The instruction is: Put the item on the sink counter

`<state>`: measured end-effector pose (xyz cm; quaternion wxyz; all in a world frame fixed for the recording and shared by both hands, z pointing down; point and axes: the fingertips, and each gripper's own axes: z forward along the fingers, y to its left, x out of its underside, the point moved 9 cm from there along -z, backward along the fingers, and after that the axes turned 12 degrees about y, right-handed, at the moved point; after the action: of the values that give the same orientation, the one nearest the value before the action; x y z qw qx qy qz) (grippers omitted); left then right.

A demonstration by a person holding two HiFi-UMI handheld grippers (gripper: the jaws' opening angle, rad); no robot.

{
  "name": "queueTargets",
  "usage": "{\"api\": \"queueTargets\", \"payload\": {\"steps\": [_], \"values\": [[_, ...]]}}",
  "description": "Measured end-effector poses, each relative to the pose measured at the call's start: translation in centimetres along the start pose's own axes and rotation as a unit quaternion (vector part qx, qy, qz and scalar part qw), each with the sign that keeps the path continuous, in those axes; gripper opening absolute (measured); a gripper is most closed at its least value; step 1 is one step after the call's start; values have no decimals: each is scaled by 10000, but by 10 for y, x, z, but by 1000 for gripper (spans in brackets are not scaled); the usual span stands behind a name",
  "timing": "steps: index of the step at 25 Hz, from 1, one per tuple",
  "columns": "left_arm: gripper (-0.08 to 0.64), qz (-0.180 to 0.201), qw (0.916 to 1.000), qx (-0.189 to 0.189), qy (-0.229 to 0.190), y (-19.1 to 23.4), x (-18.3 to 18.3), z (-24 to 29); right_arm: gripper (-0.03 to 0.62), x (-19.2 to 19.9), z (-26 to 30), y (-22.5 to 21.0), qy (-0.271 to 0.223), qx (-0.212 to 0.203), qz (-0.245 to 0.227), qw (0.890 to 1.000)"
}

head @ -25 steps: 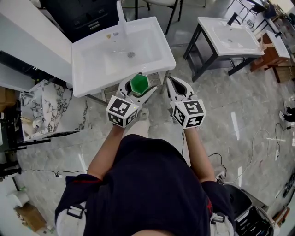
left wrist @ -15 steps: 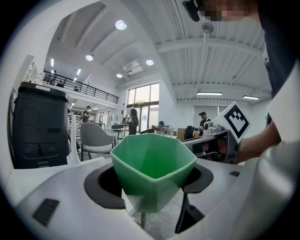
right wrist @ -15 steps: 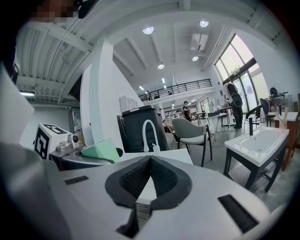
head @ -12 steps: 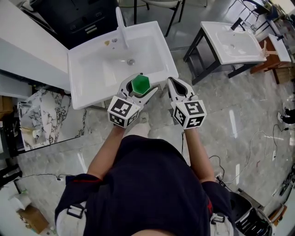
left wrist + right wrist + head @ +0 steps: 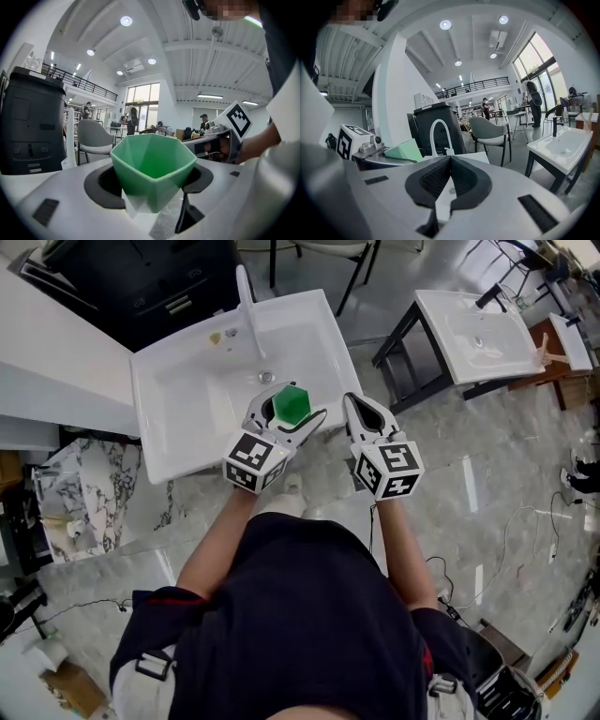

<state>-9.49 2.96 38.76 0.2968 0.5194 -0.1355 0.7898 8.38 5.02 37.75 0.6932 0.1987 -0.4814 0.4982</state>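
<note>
A green faceted cup (image 5: 291, 401) is held upright in my left gripper (image 5: 288, 412), whose jaws stand wide and press on its sides. It hangs over the front rim of the white sink (image 5: 159, 442), near the basin's right front corner. In the left gripper view the cup (image 5: 152, 164) fills the gap between the pads. My right gripper (image 5: 350, 405) sits just right of it, beside the sink's corner, shut with nothing in it; its jaw tips meet in the right gripper view (image 5: 450, 161). The white faucet (image 5: 246, 294) stands at the sink's back.
A second white sink (image 5: 473, 329) on a dark frame stands to the right. Behind the near sink is a black cabinet (image 5: 141, 273). A marbled slab (image 5: 84, 498) lies at the left on the floor. Cables (image 5: 525, 521) trail across the stone floor at right.
Both grippers have moved forward toward the sink. The green cup, earlier in front of the sink's front edge, now hangs over its rim. The grip on the cup is unchanged.
</note>
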Motion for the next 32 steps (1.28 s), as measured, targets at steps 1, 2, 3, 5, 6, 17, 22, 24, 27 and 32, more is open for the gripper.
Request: {"api": "queueTargets", "payload": {"steps": [1, 2, 3, 5, 6, 17, 22, 24, 27, 32], "values": [[324, 12, 10000, 31, -4, 4, -2, 3, 34, -3, 4, -2, 3, 19, 11, 10000], [324, 23, 10000, 59, -11, 8, -4, 5, 34, -5, 8, -3, 8, 38, 22, 10000], [324, 28, 10000, 83, -15, 11, -6, 8, 34, -8, 12, -5, 18, 54, 35, 10000], [324, 23, 9999, 119, -13, 19, -9, 12, 34, -11, 19, -7, 50, 74, 60, 9999], [324, 22, 9999, 137, -13, 22, -10, 14, 34, -13, 24, -8, 67, 80, 60, 9999], [324, -31, 9996, 283, -14, 60, -12, 28, 34, -27, 59, -11, 135, 150, 105, 9997], [324, -40, 9994, 338, 3, 64, -9, 30, 34, -28, 69, -10, 161, 124, 136, 9997], [324, -46, 9994, 338, 4, 66, -7, 28, 34, -29, 72, -6, 159, 101, 131, 9997], [325, -67, 9995, 324, -10, 69, -9, 29, 34, -32, 73, -5, 147, 89, 106, 9998], [324, -69, 9993, 352, -42, 69, -12, 32, 34, -35, 76, -10, 136, 104, 147, 9997]]}}
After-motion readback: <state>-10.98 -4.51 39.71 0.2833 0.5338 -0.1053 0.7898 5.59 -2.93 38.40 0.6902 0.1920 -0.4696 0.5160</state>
